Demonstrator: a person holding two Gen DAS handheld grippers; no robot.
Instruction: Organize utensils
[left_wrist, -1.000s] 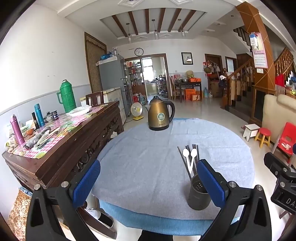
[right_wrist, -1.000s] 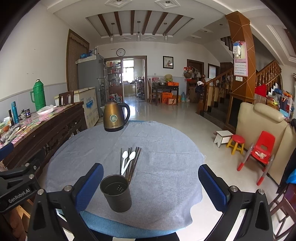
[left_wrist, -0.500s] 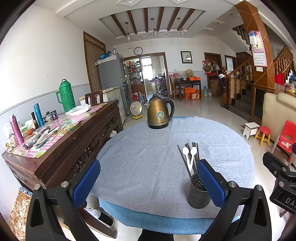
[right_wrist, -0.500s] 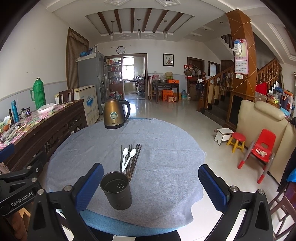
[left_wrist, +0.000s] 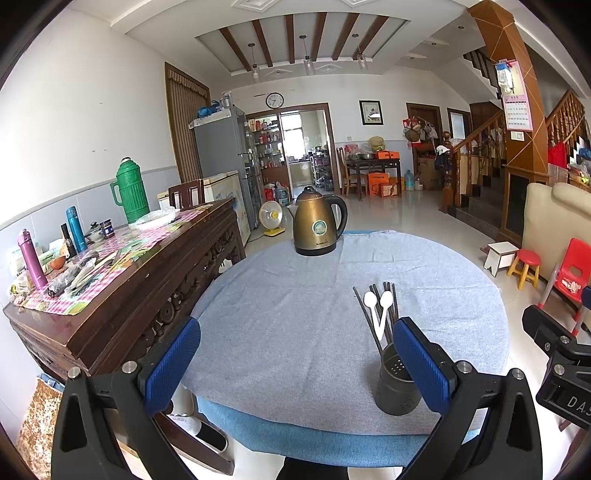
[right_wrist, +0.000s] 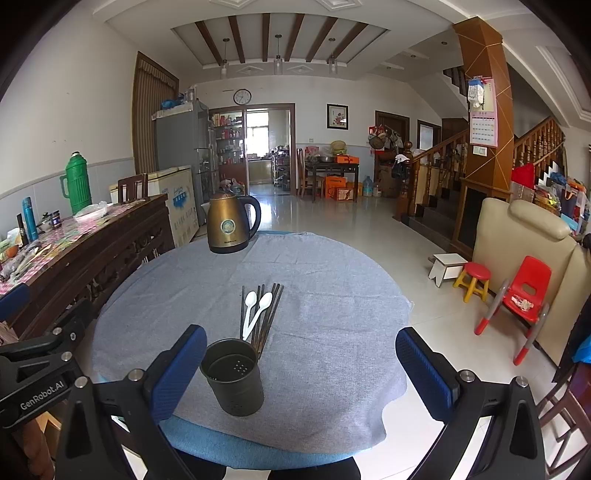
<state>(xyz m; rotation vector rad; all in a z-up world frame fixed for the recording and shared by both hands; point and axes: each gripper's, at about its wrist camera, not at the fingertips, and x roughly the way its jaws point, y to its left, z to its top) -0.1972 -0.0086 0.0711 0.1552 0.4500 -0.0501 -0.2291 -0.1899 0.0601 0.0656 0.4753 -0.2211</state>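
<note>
A large tiled living room with a beamed ceiling is shown, and in the foreground a round table (right_wrist: 332, 295) covered by a grey cloth over a blue one. Compared with the frames from a second ago, almost nothing is altered: both views are shifted only slightly, and the utensils and holder are found in the same places on the cloth. The left gripper (left_wrist: 295, 363) is held wide open above the near edge of the table, with nothing between its blue pads (left_wrist: 171, 360) and nothing touched. The right gripper (right_wrist: 301, 369) is likewise spread wide and empty; its left pad is seen just beside the dark perforated utensil holder (right_wrist: 233, 376), though contact cannot be judged. The holder is stood upright near the table's front edge and appears empty. Just behind the holder, a bundle of dark chopsticks (right_wrist: 267, 317) is laid flat on the cloth, and two white spoons (right_wrist: 256, 308) are laid across them, bowls pointing away from the holder. Well beyond the holder, at the table's far edge, a bronze electric kettle (right_wrist: 231, 227) is placed. To the left of the holder a carved wooden sideboard (left_wrist: 122, 280) is set, on which a green thermos (left_wrist: 131, 192) and bottles are kept. To the holder's right, a red child's chair (right_wrist: 526, 291) and small stools are seen on the floor.
</note>
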